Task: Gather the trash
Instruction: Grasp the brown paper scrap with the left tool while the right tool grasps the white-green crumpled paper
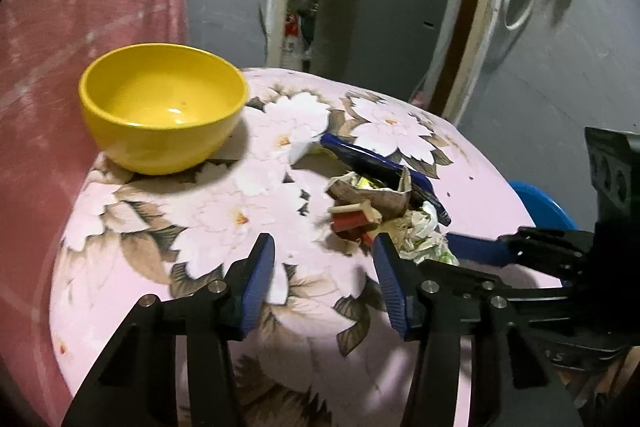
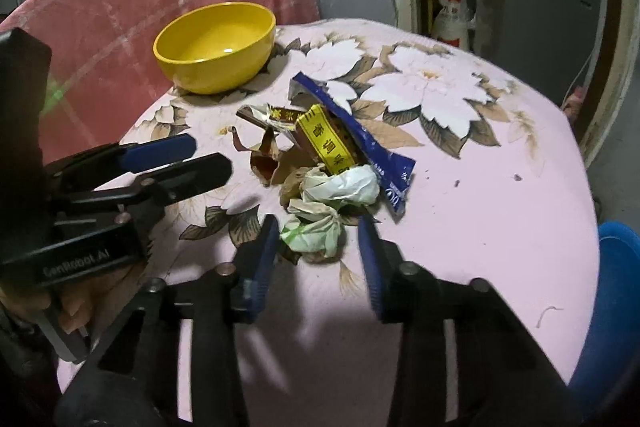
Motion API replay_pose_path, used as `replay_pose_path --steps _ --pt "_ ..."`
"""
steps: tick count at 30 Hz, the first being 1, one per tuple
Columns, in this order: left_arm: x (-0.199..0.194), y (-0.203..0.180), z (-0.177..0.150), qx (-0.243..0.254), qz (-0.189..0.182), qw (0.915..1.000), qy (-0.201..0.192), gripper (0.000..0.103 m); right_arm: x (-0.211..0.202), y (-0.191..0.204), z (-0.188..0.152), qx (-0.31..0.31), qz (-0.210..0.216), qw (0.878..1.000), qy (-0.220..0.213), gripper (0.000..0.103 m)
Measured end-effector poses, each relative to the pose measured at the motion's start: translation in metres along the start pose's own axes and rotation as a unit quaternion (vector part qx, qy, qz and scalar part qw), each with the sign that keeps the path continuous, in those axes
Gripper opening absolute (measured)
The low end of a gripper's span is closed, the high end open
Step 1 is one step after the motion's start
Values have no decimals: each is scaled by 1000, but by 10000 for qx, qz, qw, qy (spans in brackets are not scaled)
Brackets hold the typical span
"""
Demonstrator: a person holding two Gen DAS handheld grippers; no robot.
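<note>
Left gripper (image 1: 324, 255): its blue-padded fingers are standing wide apart and holding nothing, hovering over the bench just left of the trash pile; in the right wrist view it is reaching in from the left (image 2: 192, 157).
Right gripper (image 2: 318, 235): its fingers are also gaping wide with nothing between them, the tips sitting just short of the nearest crumpled wad; in the left wrist view it is coming in from the right, one blue finger (image 1: 476, 247) lying near the edge of the pile.
Trash pile (image 2: 328, 163): it is lying in a loose heap around the middle of the bench, well apart from the bowl.
Blue wrapper (image 2: 356, 131): it is stretching diagonally along the right side of the pile, lying flat on the cloth.
Yellow strip (image 2: 326, 143): printed with dark characters, it is resting on a brown packet, just beside the blue wrapper.
Crumpled white paper (image 2: 344, 187): it is bunching at the near end of the pile, with a greenish-white wad (image 2: 316, 231) closest to the right fingers.
Torn brown scraps (image 2: 268, 163): they are lying on the pile's left side.
Yellow bowl (image 1: 162, 111): it is sitting upright at the far left corner of the bench, looking empty.
Bench (image 1: 132, 259): a pink cloth with large white flowers is covering it.
Pink towel (image 1: 80, 27): it is hanging behind the bowl.
Blue tub (image 2: 616, 291): it is showing beyond the bench's right edge.
</note>
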State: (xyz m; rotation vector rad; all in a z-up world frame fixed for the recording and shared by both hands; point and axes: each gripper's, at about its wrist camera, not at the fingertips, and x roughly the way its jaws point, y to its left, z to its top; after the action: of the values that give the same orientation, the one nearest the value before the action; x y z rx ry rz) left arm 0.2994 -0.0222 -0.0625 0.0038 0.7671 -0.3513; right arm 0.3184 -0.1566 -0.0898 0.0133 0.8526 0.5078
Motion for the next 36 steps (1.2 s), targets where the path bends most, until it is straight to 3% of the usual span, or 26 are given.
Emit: replay_pose_path --steps 4,8,15,24,30,36 --pt "10 -3 6 67 -141 9998 83 41 -1 -7 -1 140 72 9999 -14 24" --pt "17 -5 12 69 -215 9997 105 32 -9 -15 -3 236 -24 9997 -89 21" --pt "29 -3 17 -90 -360 9991 211 18 -22 -34 -11 482 -220 9984 -179 20" --pt "20 -2 14 -254 -271 9991 200 17 -32 -35 -19 597 -201 9975 -308 19" --pt "-9 -4 2 -432 -182 9989 -52 17 -50 -29 -24 621 -147 9962 -586 19" --pt "-42 -16 -2 -515 -83 9969 -585 17 -77 -23 -29 637 -146 9926 -1023 19"
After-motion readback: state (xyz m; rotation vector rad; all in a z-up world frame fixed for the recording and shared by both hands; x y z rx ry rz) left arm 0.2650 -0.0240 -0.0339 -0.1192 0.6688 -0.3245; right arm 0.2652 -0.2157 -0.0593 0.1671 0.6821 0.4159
